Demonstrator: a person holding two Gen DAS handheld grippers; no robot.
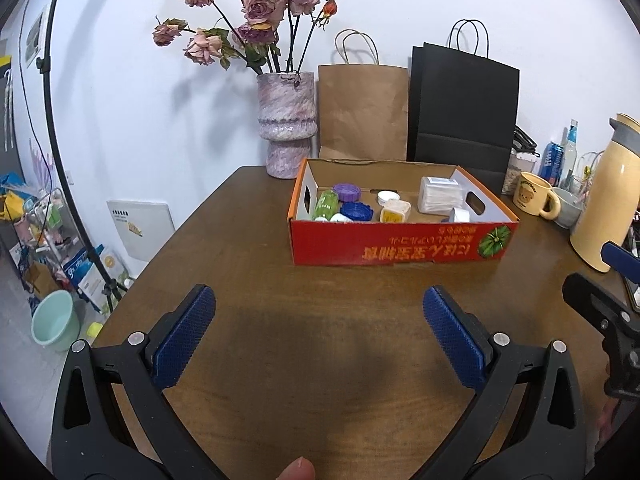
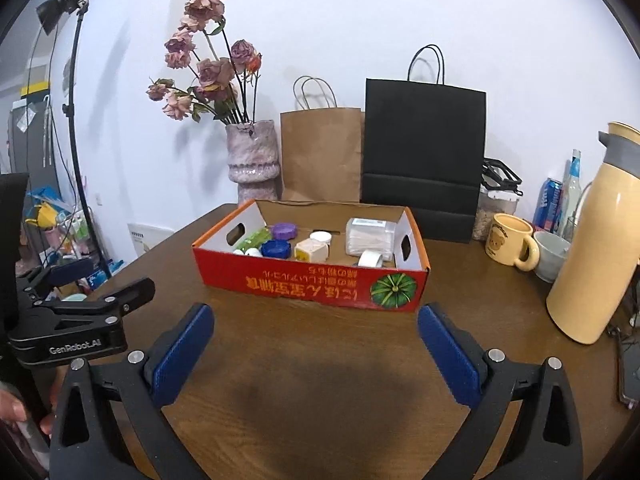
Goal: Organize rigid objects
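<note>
Red cardboard box [image 2: 312, 280] sits mid-bench, open top, hand slots in both end walls; printed text and a pumpkin picture on the near wall read upside down. Inside, all loose: green bottle [image 2: 252, 239] lying on its side at the left end, purple lid [image 2: 284, 231] and blue lid [image 2: 275, 248] just beside it, a small yellow-and-white tub [image 2: 310, 250] near the middle, a white round cap [image 2: 321, 237] behind that, a clear ribbed container [image 2: 370, 238] toward the right end, and a white roll-like piece [image 2: 370, 259] at the near right corner. Judging by look, every item is small, hard plastic, light, and stiff enough to take a firm pinch; the lids are ridged at the rim, so grip across the rim; the bottle is smooth and round, likely to roll, best taken across its body; the clear container is the widest and wants nearly full opening. Left gripper [image 1: 320, 332] and right gripper [image 2: 316, 344] both hang over bare bench short of the box, jaws spread wide, nothing between them. Bench [image 1: 248, 272] is dark brown wood, flat, matte, uncluttered in front. Behind the box: pink vase [image 1: 286, 124] of dried roses, brown paper bag [image 1: 362, 112], black paper bag [image 1: 466, 112]. To the right: bear mug [image 2: 510, 242], cream thermos jug [image 2: 592, 248], cans and bottles, all close enough to knock. White wall; light stand [image 1: 54, 128] and floor clutter at left.
</note>
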